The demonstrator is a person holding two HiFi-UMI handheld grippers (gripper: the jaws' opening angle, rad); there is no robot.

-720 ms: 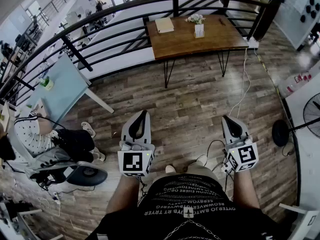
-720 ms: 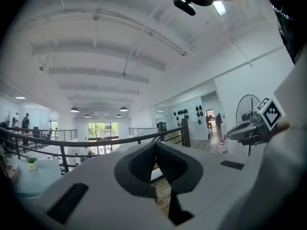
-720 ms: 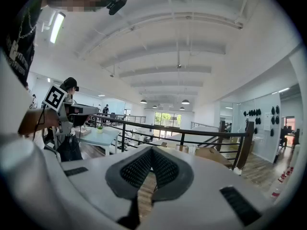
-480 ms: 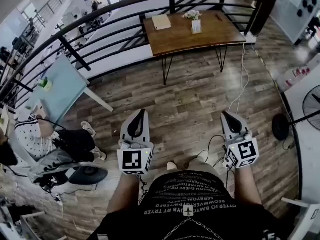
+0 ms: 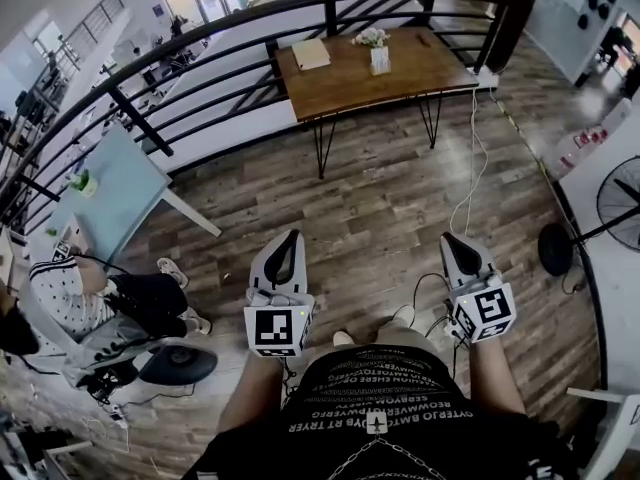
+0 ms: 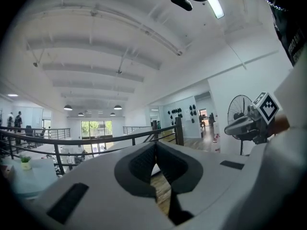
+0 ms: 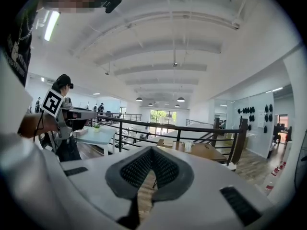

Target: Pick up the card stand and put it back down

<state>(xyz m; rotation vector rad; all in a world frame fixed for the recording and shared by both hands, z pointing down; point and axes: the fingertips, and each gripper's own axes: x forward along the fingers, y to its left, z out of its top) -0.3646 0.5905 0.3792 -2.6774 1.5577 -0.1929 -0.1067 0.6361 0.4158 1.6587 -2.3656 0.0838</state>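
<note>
Floor (image 5: 385,203) lies open between table (image 5: 345,80) and left gripper (image 5: 291,236), right gripper (image 5: 448,238), both clenched empty.

In the head view the whole room slides a little: the wooden tabletop (image 5: 340,86) with its vase (image 5: 380,60) now sits further left in the frame. The fan (image 5: 620,203) at the right edge shows more of its round cage and stands higher, and the seated person (image 5: 90,288) at the left lies slightly lower. The left claw (image 5: 292,236) is now a touch further right and lower in the frame, so the gap to the right claw (image 5: 448,238) is slightly narrower.
</note>
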